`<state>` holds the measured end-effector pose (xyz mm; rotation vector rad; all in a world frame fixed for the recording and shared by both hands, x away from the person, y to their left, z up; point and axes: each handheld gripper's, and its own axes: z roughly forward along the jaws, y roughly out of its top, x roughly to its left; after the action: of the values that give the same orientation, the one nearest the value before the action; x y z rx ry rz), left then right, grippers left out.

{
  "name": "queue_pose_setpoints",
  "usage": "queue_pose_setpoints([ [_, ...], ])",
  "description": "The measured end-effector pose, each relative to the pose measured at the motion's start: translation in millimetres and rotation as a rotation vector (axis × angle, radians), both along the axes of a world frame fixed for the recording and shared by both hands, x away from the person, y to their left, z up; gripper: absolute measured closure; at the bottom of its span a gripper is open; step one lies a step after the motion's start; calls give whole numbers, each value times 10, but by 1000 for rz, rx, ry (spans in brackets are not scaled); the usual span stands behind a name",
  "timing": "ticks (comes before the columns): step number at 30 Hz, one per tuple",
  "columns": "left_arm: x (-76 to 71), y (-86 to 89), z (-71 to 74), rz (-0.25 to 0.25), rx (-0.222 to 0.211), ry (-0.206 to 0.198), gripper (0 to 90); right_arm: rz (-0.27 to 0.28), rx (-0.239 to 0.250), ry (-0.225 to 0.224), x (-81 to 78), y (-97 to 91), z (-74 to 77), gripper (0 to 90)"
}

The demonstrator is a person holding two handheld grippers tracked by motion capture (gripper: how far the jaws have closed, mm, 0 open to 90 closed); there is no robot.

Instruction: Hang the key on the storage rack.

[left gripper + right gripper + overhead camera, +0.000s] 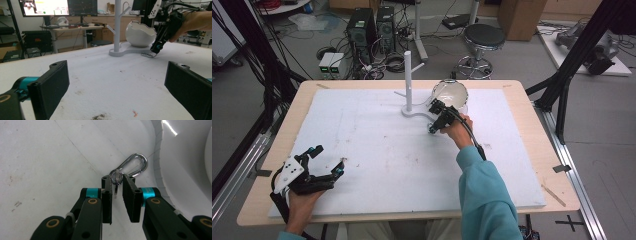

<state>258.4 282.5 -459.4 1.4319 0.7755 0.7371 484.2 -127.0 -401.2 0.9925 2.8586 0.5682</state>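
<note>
Right gripper [117, 187] nearly closed around key ring [116, 178] of silver carabiner [133, 165], lying on white board [372, 150] beside stand base [180, 177]; contact uncertain. Left gripper [328, 160] wide open, empty.

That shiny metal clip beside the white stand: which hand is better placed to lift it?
The right. Its claw already straddles the ring of the clip beside the stand. The left claw rests open at the table's near corner.

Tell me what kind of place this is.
Most likely a robotics lab or workshop: computer towers with tangled cables on the floor, a monitor on a desk, and black metal rig frames beside the table.
</note>
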Motion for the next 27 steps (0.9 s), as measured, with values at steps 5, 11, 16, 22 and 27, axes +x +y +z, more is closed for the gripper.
queue_pose_setpoints([
  [5, 0, 0, 0, 0, 0, -1, 62, 16, -4, -11, 1, 2, 1, 869],
  [11, 0, 1, 0, 0, 2, -2, 62, 12, -3, -12, -3, 21, -5, 872],
  [16, 0, 2, 0, 0, 1, -2, 62, 15, -12, -19, 6, 20, -5, 885],
  [22, 0, 1, 0, 0, 1, -2, 62, 13, -22, -9, -5, 25, 4, 892],
  [27, 0, 2, 0, 0, 0, 0, 62, 22, -33, -15, -10, 32, 9, 894],
])
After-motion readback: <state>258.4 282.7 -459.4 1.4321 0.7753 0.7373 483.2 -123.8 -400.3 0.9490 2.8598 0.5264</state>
